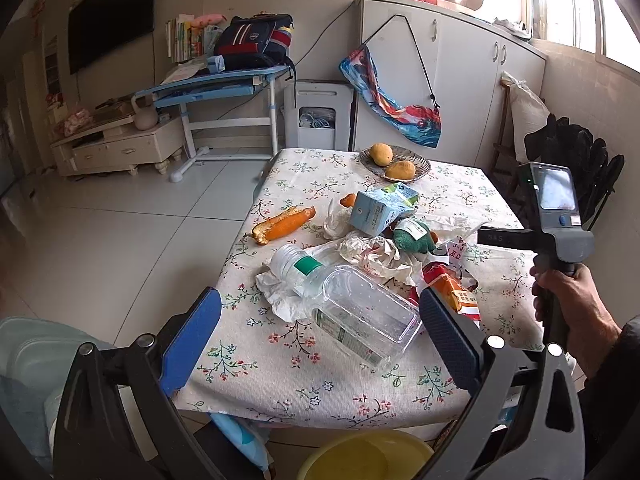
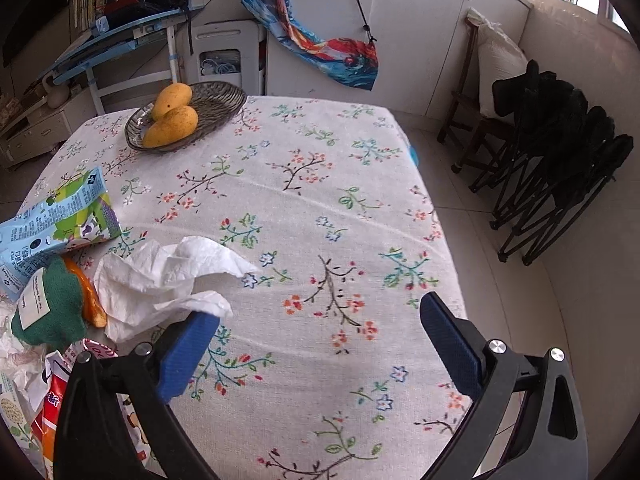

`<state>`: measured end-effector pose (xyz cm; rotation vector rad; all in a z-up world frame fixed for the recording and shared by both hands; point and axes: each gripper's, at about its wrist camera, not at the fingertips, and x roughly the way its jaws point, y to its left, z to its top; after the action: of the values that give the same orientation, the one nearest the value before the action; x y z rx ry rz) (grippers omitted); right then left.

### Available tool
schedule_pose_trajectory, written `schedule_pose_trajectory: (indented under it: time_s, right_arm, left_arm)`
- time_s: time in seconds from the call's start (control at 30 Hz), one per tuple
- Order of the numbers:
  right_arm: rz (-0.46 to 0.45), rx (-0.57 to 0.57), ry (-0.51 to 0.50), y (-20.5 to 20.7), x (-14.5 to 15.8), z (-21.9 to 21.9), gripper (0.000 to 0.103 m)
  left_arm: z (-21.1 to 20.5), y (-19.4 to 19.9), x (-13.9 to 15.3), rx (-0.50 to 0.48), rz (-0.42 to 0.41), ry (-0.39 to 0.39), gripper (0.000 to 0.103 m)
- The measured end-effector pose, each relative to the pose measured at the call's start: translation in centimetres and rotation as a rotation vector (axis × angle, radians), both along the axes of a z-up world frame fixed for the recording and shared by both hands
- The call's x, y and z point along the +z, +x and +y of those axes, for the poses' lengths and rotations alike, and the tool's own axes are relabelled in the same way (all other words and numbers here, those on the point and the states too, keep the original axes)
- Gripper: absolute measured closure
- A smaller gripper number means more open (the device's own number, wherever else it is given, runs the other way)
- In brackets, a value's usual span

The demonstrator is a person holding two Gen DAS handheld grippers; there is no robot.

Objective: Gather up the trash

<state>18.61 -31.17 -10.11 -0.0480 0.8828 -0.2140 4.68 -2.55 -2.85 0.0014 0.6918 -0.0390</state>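
L gripper jaws spread over clear ribbed plastic bottle; R gripper jaws spread | crumpled tissue beside, maybe touching

You see a pale tiled floor, white cabinets under a bright window, and a dark television on the wall.

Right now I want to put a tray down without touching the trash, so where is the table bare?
Bare cloth runs from the mango dish to the table's far right corner and forward past the white tissue to the open right claw. The milk carton, clear bottle and wrappers crowd the middle, by the open left claw.
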Motion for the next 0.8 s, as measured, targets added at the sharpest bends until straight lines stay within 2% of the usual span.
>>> schedule_pose_trajectory:
  time_s: [0.17, 0.27, 0.5, 0.8]
  right_arm:
    - [-0.145, -0.012, -0.070, -5.8, 5.7, 0.3, 0.007]
    - [-0.229, 0.024, -0.028, -9.4, 8.4, 1.3, 0.007]
    - [-0.292, 0.165, 0.061, -16.6, 10.6, 6.5, 0.007]
    - [-0.355, 0.221, 0.068, -22.5, 12.6, 10.6, 0.007]
  left_arm:
    - [0.6, -1.1, 0.6, 0.010, -0.035, -0.016, 0.007]
    - [0.9, -2.1, 1.1, 0.015, -0.051, -0.008, 0.007]
    - [1.9, -6.0, 2.5, 0.029, -0.080, 0.023, 0.007]
    - [3.7, -10.7, 3.2, 0.054, -0.108, 0.036, 0.007]
